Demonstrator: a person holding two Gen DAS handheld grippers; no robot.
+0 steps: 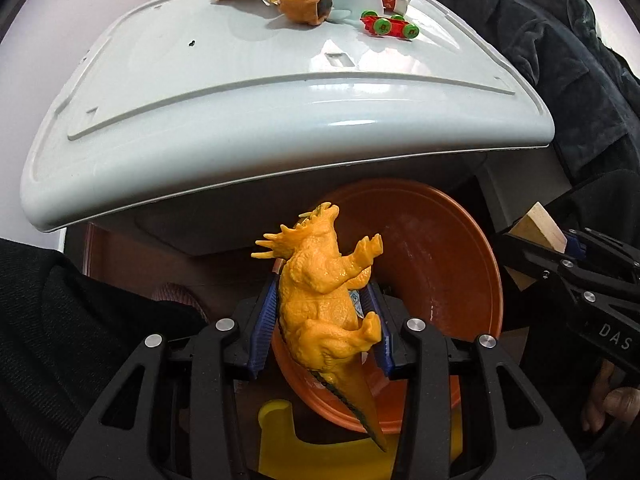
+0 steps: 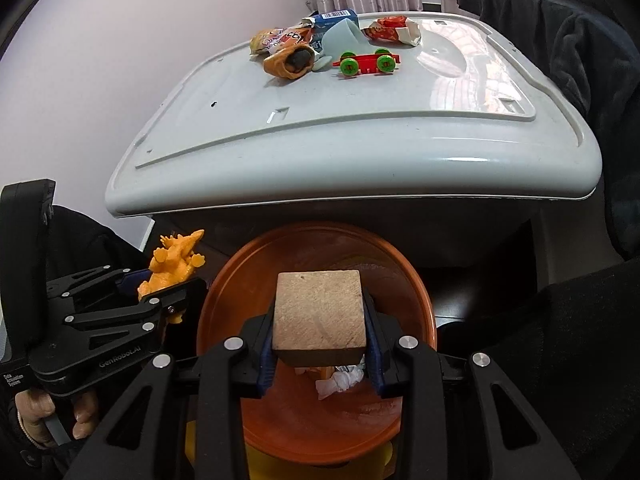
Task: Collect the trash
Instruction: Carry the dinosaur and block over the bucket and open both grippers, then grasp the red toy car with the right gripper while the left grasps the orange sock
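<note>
My left gripper (image 1: 322,320) is shut on an orange toy dinosaur (image 1: 324,300), held over the near rim of an orange basin (image 1: 448,264). My right gripper (image 2: 320,344) is shut on a wooden block (image 2: 320,312), held above the same basin (image 2: 224,292), which has crumpled white paper (image 2: 340,380) in it. The dinosaur (image 2: 172,268) and left gripper show at the left of the right wrist view. The block (image 1: 536,228) shows at the right of the left wrist view.
A white appliance lid (image 2: 340,132) lies beyond the basin. At its far end lie snack wrappers (image 2: 276,40), a brown sock-like item (image 2: 288,64), a blue box (image 2: 336,20), a red-and-white wrapper (image 2: 392,30) and a red toy car (image 2: 368,62). Dark cloth (image 2: 580,40) is at right. A yellow stool (image 1: 280,440) is below.
</note>
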